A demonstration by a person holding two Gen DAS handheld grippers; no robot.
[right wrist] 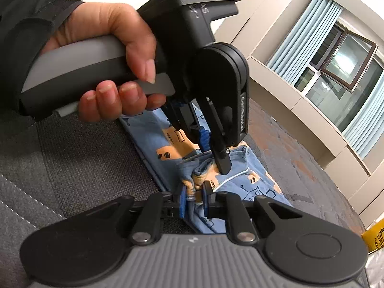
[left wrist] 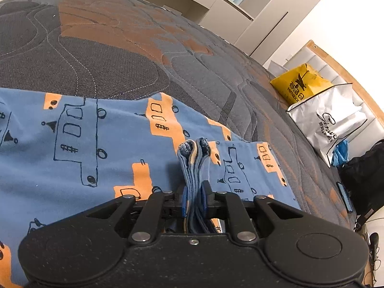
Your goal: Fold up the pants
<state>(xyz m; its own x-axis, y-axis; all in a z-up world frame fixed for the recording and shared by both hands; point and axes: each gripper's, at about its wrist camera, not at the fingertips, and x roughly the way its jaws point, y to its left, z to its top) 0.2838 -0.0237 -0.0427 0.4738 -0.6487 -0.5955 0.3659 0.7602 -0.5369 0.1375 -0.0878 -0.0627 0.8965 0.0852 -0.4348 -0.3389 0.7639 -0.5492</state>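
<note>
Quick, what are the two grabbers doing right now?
Left hand-held gripper: shut on the pants.
Right hand-held gripper: shut on the pants too.

A bed (left wrist: 115, 55) with a quilted grey and orange cover fills the left wrist view. Blue pants (left wrist: 72, 129) with an orange and black print lie flat on it from 9 o'clock to 4 o'clock, one bunched fold raised at centre.
</note>
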